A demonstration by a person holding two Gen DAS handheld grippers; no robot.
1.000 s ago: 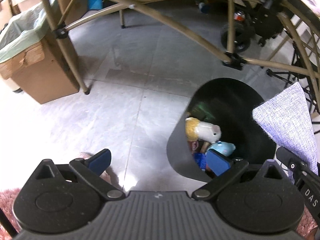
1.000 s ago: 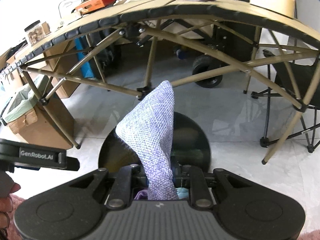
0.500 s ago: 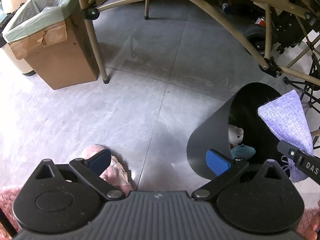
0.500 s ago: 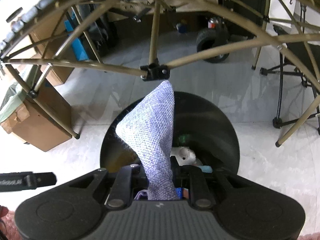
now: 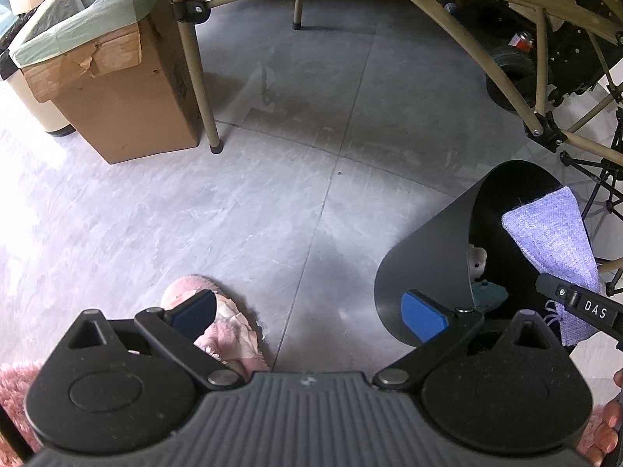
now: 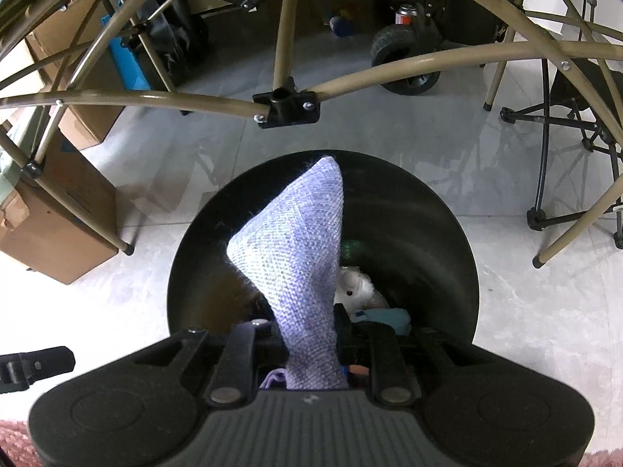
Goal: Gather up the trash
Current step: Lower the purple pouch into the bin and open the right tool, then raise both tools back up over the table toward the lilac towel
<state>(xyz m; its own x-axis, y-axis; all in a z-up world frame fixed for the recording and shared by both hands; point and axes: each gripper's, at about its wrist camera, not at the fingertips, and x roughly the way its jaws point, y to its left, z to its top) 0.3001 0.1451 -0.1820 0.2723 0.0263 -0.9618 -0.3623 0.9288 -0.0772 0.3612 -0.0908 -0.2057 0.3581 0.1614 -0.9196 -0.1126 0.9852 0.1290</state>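
Lavender woven cloth pouch (image 6: 300,257), upright and tapering to twelve o'clock, pinched at its base above a round black bin (image 6: 436,241). Inside, at three o'clock of the pouch: white plush toy (image 6: 352,286).

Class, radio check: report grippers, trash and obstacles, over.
Right gripper shut on purple cloth, above the black bin. Left gripper open, empty. Nothing between cloth and bin.
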